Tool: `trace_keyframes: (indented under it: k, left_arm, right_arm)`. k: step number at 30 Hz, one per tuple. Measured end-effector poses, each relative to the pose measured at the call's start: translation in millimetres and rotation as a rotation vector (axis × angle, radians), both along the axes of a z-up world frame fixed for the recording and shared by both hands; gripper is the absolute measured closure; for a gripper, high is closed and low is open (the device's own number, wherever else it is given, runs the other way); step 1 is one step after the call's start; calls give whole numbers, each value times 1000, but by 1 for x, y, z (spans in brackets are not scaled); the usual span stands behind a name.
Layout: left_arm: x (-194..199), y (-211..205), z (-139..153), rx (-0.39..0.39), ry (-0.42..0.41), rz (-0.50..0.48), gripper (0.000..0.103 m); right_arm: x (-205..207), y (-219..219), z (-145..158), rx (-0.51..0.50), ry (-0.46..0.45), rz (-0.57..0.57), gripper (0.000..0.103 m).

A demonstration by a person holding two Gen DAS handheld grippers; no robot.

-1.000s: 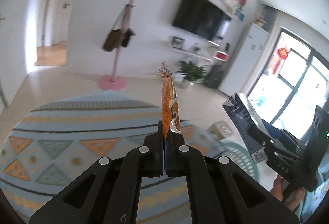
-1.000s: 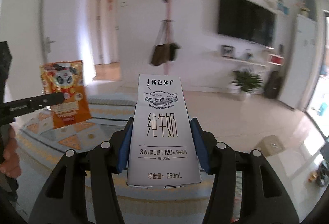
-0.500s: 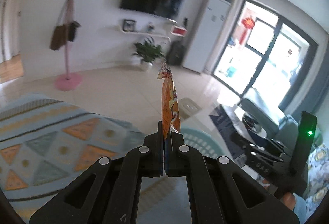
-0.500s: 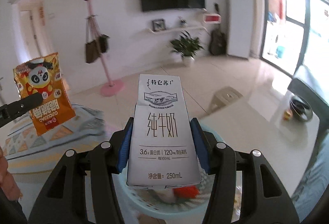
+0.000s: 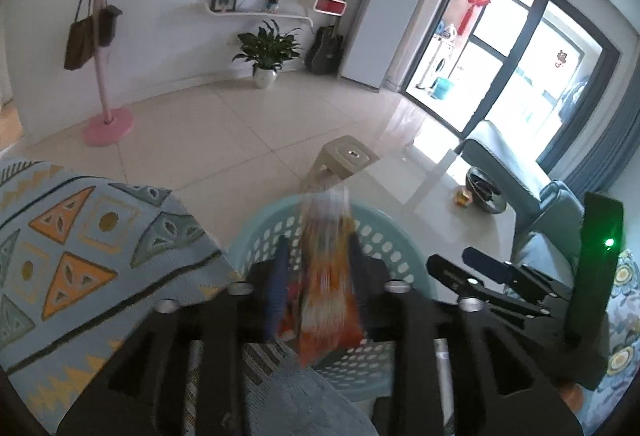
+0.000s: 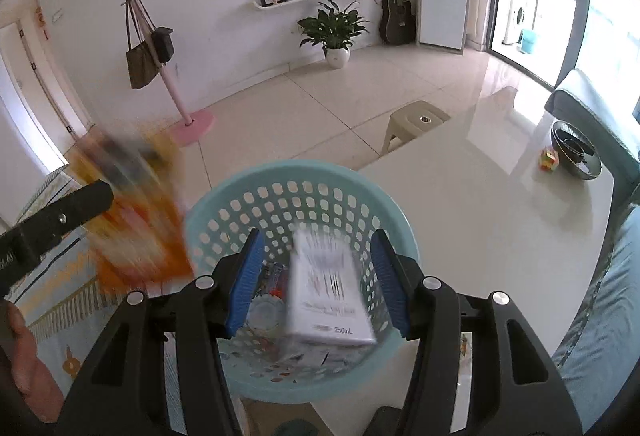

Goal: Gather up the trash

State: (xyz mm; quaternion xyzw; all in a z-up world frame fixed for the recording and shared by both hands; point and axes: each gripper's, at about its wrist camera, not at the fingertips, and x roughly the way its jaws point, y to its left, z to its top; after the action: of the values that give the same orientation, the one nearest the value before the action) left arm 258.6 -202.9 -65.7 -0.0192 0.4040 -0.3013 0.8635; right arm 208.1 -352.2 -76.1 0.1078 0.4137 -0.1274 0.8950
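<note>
A light blue perforated basket (image 6: 304, 180) stands on the floor below both grippers, with several bits of trash in its bottom; it also shows in the left wrist view (image 5: 384, 232). My right gripper (image 6: 318, 276) is open over it, and the white milk carton (image 6: 326, 288) is blurred, loose between the jaws, dropping into the basket. My left gripper (image 5: 316, 292) is open, and the orange snack wrapper (image 5: 326, 292) is blurred, falling between its fingers. In the right wrist view the wrapper (image 6: 136, 232) is just left of the basket's rim.
A patterned rug (image 5: 80, 244) lies to the left. A white low table (image 6: 500, 220) with a dark bowl (image 6: 576, 152) is to the right, a beige stool (image 6: 416, 122) behind the basket, a grey sofa (image 5: 504, 160) beyond. A pink coat stand (image 6: 188, 120) and a potted plant (image 6: 334, 32) are near the wall.
Both grippers swung right and tipped down over the basket. Both have opened: the milk carton and the snack wrapper have left their grip and are falling.
</note>
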Motion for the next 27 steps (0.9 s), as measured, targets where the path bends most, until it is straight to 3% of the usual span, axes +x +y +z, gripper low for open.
trace_keyframes:
  k: [5, 11, 15, 22, 27]
  left_arm:
    - [-5, 8, -1, 4, 3, 11, 64]
    - [-20, 29, 7, -11, -12, 41, 53]
    - [-36, 49, 16, -39, -30, 73, 38]
    - [-76, 92, 36, -34, -132, 213, 19]
    - [-113, 128, 38, 30, -232, 338, 18]
  right_arm:
    - [-7, 0, 4, 0, -8, 3, 50]
    - [-18, 17, 16, -6, -29, 29, 50]
    - [-29, 35, 30, -16, -74, 65, 48]
    - [-58, 73, 60, -26, -188, 137, 43]
    - [-84, 103, 73, -35, -292, 174, 43]
